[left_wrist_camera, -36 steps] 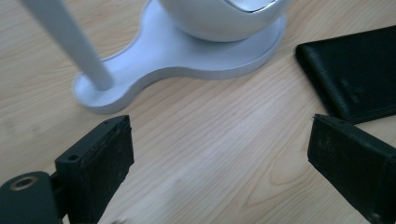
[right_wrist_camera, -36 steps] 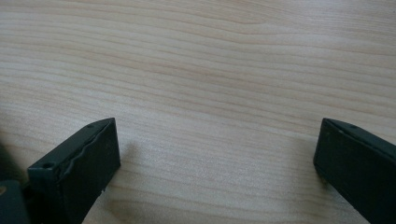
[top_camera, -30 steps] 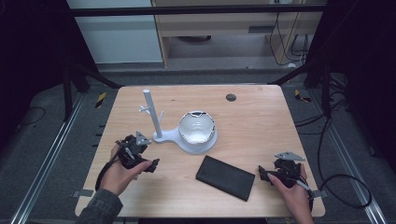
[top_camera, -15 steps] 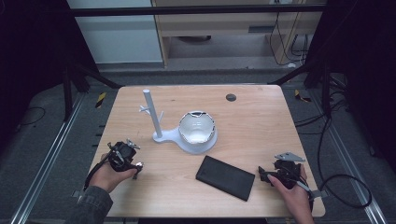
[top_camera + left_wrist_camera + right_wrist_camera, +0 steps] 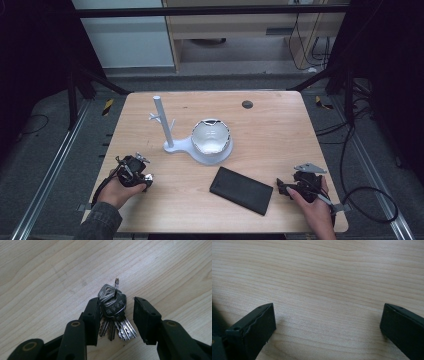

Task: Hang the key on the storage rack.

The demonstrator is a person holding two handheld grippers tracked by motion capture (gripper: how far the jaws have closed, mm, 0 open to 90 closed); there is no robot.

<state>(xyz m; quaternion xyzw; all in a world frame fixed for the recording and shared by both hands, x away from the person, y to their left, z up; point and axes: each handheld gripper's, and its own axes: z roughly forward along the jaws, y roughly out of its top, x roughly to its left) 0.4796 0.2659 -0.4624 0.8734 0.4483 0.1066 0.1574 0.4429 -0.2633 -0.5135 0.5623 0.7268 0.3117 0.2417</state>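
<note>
Left gripper view showed your left gripper closing its jaws around the bunch of keys lying on the table, one jaw touching, the other clear, while your right gripper stayed spread wide.

The wooden table bears a white stand, black case, and keys.

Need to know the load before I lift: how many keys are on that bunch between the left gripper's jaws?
4 blades show on the bunch of keys, fanned toward the camera under one ring, lying on the table; overlapping heads may hide more.
</note>
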